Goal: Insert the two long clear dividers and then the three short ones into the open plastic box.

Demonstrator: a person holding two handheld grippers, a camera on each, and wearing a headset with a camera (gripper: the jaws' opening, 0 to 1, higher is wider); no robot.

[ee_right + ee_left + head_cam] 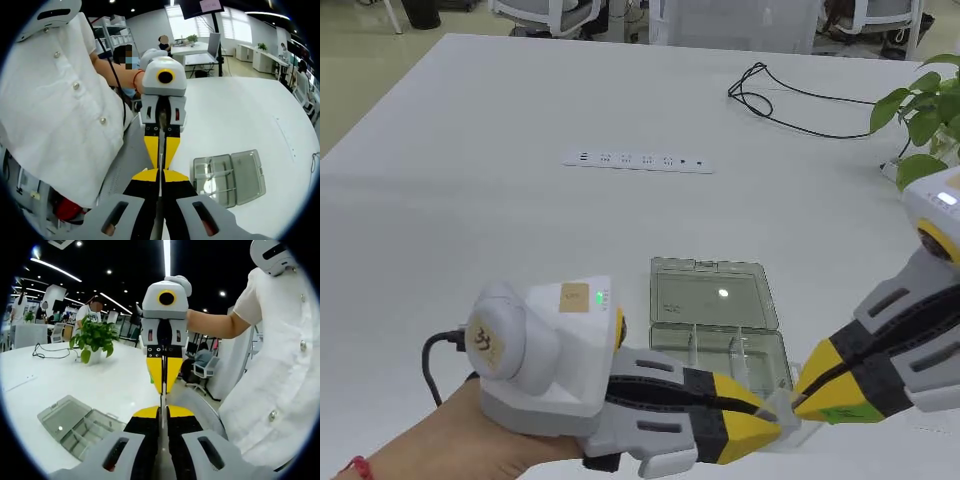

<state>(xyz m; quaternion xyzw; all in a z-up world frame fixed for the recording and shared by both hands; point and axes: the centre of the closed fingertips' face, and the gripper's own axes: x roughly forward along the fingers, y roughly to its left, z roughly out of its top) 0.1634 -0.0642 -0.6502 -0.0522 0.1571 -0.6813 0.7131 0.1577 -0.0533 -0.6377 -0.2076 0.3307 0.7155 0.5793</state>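
The open clear plastic box (716,322) lies on the white table with its lid folded back; two clear strips stand upright in its base. It also appears in the left gripper view (75,427) and the right gripper view (232,177). Just in front of the box's right corner, my left gripper (772,420) and right gripper (802,400) meet tip to tip. Both are shut on one small clear divider (788,412), held above the table. The left gripper view has this divider (162,399) edge-on between my jaws, with the right gripper (162,385) facing.
A white power strip (638,160) lies mid-table, and a black cable (770,100) loops at the back right. A potted plant (925,110) stands at the right edge. The person's white shirt (60,110) is close behind the grippers.
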